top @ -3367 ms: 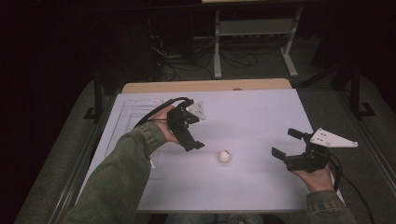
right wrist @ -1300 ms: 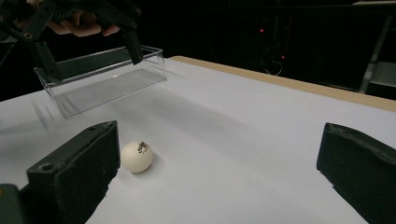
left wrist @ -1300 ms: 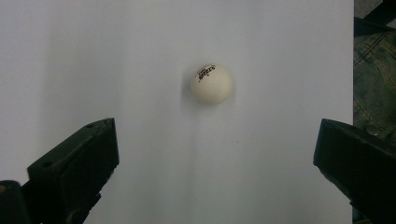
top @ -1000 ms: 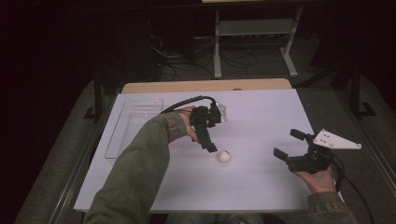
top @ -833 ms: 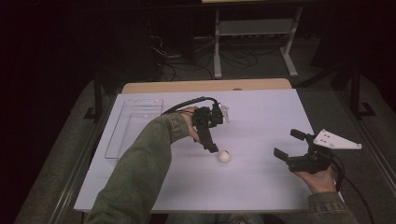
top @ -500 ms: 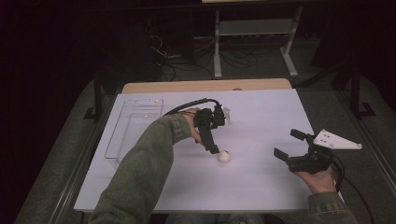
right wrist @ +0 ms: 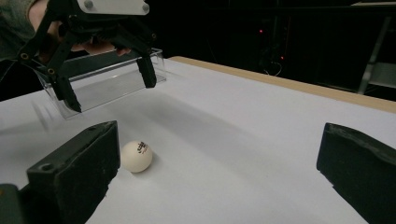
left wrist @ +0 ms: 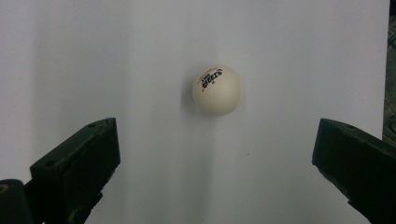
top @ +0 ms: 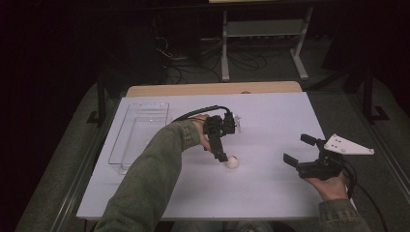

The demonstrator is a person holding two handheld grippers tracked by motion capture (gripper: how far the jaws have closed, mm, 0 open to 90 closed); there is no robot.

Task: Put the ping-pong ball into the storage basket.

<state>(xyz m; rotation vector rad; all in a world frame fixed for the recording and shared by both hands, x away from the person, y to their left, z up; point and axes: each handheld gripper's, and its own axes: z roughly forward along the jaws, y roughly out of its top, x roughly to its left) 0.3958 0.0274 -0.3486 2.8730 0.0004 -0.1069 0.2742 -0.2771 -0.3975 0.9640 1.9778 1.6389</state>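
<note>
A white ball (left wrist: 217, 90) with small black print and red stars, unreadable, lies under the spread left gripper (top: 223, 156); the right gripper (top: 302, 154) is spread too.

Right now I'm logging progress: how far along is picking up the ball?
Done: the left gripper is over the ball, jaws wide open. In hand: nothing; the ball lies free on the table. Left: closing and lifting, perhaps toward the clear tray. The right gripper waits open.

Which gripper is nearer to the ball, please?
Left. The left gripper hovers open just above the ball; the right gripper sits open, well off to its side.
</note>
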